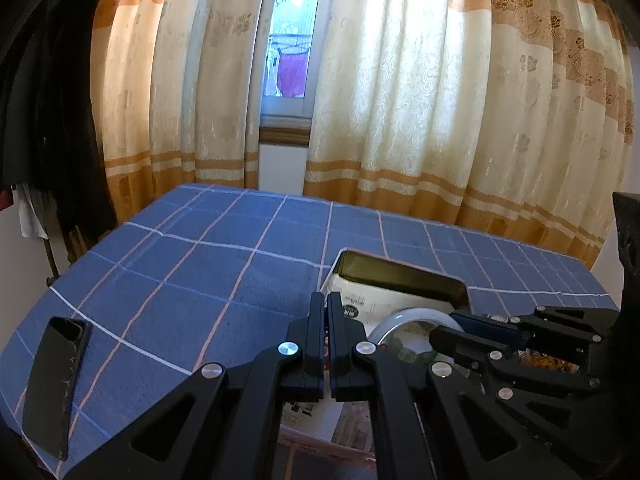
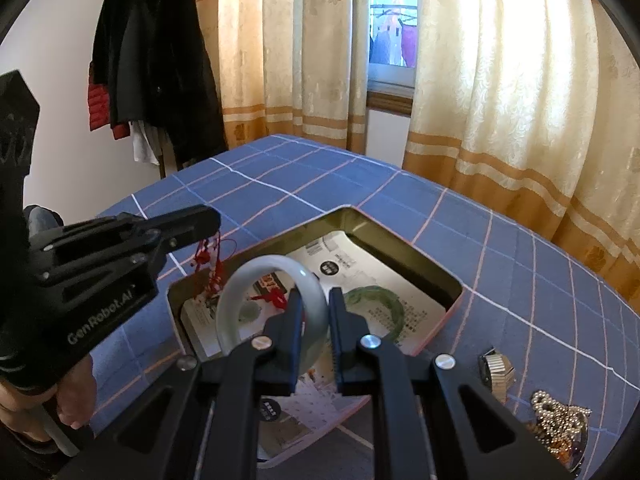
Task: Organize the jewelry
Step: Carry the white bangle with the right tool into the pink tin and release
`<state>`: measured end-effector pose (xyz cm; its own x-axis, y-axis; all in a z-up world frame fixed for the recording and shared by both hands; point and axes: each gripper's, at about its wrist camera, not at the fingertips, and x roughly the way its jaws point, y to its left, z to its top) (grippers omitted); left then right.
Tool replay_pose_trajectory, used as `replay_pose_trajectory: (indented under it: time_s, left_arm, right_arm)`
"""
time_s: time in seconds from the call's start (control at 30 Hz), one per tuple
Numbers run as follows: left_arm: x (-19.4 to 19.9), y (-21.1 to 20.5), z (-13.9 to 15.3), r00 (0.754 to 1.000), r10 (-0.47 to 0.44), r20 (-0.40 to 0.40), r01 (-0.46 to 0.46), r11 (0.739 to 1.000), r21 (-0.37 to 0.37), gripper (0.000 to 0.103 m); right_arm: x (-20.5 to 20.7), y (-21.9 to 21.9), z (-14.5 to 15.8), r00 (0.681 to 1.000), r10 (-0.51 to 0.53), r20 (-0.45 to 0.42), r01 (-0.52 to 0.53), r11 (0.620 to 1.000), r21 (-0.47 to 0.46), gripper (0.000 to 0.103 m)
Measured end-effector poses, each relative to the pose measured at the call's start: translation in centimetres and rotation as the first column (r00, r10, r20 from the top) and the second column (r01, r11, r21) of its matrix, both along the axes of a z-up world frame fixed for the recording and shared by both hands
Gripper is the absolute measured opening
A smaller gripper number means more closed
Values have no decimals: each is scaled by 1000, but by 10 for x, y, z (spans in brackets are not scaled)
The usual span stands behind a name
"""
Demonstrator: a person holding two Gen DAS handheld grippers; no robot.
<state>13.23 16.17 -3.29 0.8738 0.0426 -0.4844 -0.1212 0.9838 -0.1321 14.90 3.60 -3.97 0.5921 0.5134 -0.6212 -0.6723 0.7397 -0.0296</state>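
An open metal tin (image 2: 452,288) lined with a printed paper sits on the blue checked tablecloth; it also shows in the left wrist view (image 1: 400,272). My right gripper (image 2: 316,304) is shut on a pale jade bangle (image 2: 264,270) and holds it upright over the tin; the bangle shows in the left wrist view (image 1: 404,316). My left gripper (image 1: 325,304) is shut on a red knotted cord ornament (image 2: 210,264), which hangs from its tips (image 2: 212,220) over the tin's left corner. The cord is hidden in the left wrist view.
A metal watch band (image 2: 496,372) and a heap of pearl beads (image 2: 560,416) lie on the cloth to the right of the tin. A black phone (image 1: 54,384) lies near the table's left edge. Curtains and hanging coats (image 2: 160,60) stand behind the table.
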Motion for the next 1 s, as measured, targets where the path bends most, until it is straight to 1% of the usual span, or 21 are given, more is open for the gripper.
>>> replay_pose_trajectory:
  time_s: [0.1, 0.33, 0.43, 0.63, 0.9, 1.0]
  left_arm:
    - [3, 2, -5, 1000, 4, -17, -4, 1000, -3, 0]
    - [11, 2, -18, 998, 7, -67, -6, 1000, 18, 0]
    - [13, 1, -23, 997, 6, -79, -4, 1000, 27, 0]
    - [18, 4, -31, 994, 12, -106, -10, 1000, 19, 0]
    - [23, 2, -35, 990, -8, -141, 12, 1000, 28, 0]
    - [24, 3, -36, 988, -18, -151, 21, 1000, 14, 1]
  right_arm:
    - [2, 1, -5, 1000, 0, -12, 0, 1000, -3, 15]
    - [10, 5, -19, 999, 4, -48, -5, 1000, -22, 15]
    - [10, 6, -20, 999, 6, -52, -8, 1000, -24, 15]
    - [11, 7, -23, 998, 10, -60, -12, 999, -37, 15]
    - [15, 12, -30, 997, 8, -74, -12, 999, -51, 15]
    - [15, 11, -31, 997, 7, -78, -11, 999, -50, 15]
